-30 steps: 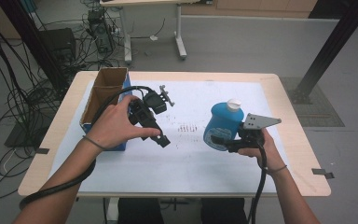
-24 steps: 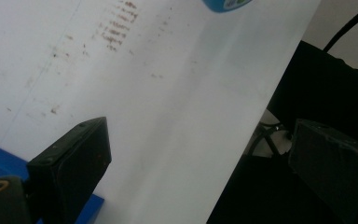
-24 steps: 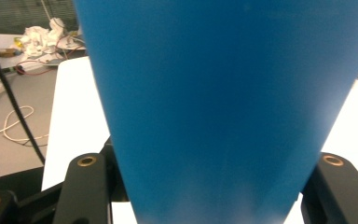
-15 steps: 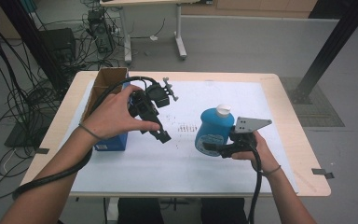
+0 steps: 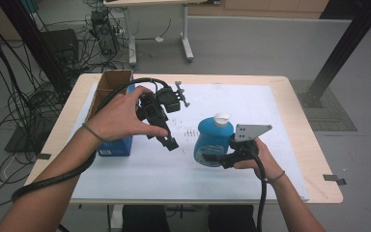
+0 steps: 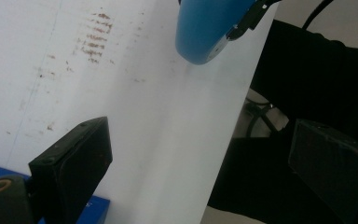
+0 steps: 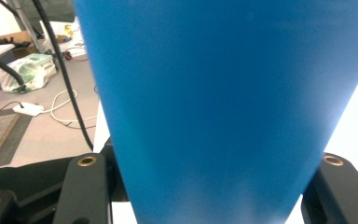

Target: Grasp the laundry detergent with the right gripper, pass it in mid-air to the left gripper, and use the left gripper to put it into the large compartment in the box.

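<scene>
Blue bottle with white cap, clamped low on its body between the jaws of the right hand-held gripper; seen close up in the right gripper view, jaws pressed to either side. Upright, slightly tilted, over the white sheet on the bench. Left hand-held gripper just beside the bottle, raised, jaws wide apart with nothing between. Beyond the left gripper, a cardboard box and a blue box touching.
</scene>
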{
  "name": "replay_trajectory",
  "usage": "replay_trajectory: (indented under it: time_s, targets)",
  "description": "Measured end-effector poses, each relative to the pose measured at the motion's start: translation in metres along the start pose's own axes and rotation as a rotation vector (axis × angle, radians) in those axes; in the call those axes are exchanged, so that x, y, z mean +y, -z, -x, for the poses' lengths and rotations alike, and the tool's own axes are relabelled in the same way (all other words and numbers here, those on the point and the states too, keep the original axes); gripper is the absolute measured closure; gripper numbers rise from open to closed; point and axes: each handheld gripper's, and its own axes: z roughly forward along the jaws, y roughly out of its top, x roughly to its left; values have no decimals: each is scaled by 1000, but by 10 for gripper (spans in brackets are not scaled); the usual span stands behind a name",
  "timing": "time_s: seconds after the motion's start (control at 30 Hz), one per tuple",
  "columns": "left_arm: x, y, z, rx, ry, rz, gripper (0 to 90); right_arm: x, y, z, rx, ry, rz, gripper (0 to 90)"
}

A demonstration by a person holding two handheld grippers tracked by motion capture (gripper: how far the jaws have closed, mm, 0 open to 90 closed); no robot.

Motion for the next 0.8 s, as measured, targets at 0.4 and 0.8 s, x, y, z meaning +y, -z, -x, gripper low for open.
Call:
replay_trajectory:
  time_s: [0.4, 0.8]
  targets:
    - [10, 7, 11, 2, -57, -23, 64, 7, -15, 1, 48, 20, -23, 407]
    - [29, 8, 22, 1, -107, -56, 64, 10, -24, -1, 80, 32, -28, 407]
